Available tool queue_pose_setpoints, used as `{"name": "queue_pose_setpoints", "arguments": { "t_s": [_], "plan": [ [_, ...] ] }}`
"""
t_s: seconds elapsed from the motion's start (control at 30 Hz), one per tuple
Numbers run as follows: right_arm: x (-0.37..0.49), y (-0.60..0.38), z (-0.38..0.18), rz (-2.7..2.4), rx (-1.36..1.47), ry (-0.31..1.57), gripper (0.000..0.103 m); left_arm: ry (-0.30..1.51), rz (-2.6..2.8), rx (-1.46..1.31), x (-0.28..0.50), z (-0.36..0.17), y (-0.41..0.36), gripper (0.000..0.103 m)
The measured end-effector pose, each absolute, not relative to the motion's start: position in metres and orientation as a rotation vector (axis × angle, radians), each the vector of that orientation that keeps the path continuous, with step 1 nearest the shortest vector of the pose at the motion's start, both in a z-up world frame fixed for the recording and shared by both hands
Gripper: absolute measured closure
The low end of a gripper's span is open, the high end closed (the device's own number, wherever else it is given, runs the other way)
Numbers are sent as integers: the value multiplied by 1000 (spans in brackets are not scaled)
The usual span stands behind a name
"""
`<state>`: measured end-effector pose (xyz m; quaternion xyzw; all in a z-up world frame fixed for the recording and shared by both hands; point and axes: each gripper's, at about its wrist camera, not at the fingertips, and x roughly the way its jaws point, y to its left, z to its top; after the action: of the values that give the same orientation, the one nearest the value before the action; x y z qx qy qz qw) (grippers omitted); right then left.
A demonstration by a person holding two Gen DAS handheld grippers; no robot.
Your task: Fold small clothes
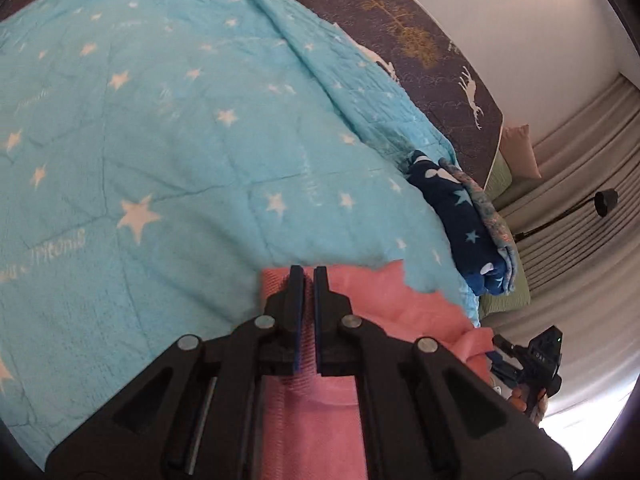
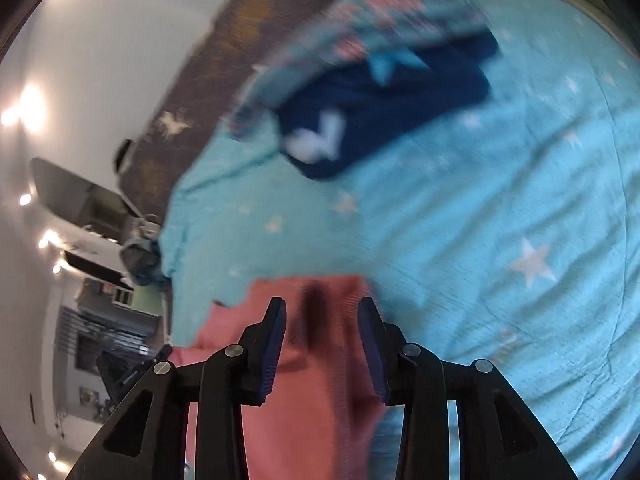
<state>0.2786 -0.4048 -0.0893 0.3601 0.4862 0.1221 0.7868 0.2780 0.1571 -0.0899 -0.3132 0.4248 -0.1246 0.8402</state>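
Observation:
A pink knit garment (image 1: 400, 304) lies at the near edge of a light blue star blanket (image 1: 160, 140). My left gripper (image 1: 308, 276) is shut on a ribbed edge of the pink garment. In the right wrist view, which is blurred, the pink garment (image 2: 296, 392) lies under my right gripper (image 2: 322, 312), whose fingers stand apart over it, holding nothing. My right gripper also shows in the left wrist view (image 1: 528, 364) at the far right, beside the pink cloth.
A folded navy star garment (image 1: 456, 216) on a floral cloth (image 1: 492, 208) lies at the blanket's right edge; both show in the right wrist view (image 2: 384, 112). A dark patterned mattress (image 1: 420, 32) lies beyond. Curtains and a black lamp (image 1: 604, 202) stand right.

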Motion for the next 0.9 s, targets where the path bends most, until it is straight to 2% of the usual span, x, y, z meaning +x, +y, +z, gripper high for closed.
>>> {"name": "queue_pose_setpoints", "arguments": {
  "t_s": [0.03, 0.07, 0.13, 0.3, 0.4, 0.57, 0.73, 0.9],
  "plan": [
    [276, -407, -94, 273, 792, 1055, 65, 892, -274, -663, 276, -89, 158, 90],
    [272, -408, -96, 287, 786, 1049, 65, 881, -278, -664, 273, -85, 161, 75],
    [263, -408, -88, 284, 716, 1033, 65, 832, -258, -673, 263, -70, 169, 61],
    [236, -387, -53, 306, 453, 977, 65, 716, -324, -618, 232, -19, 165, 59],
    [221, -351, -39, 396, 304, 985, 65, 724, -452, -528, 207, -7, 137, 54],
    [221, -290, -45, 542, 216, 1095, 64, 919, -593, -386, 190, -37, 80, 53],
    [237, -249, -69, 579, 206, 1196, 64, 1077, -581, -245, 211, -76, 38, 53],
    [264, -241, -78, 486, 200, 1169, 66, 1013, -491, -127, 255, -69, 24, 53]
  ]
}}
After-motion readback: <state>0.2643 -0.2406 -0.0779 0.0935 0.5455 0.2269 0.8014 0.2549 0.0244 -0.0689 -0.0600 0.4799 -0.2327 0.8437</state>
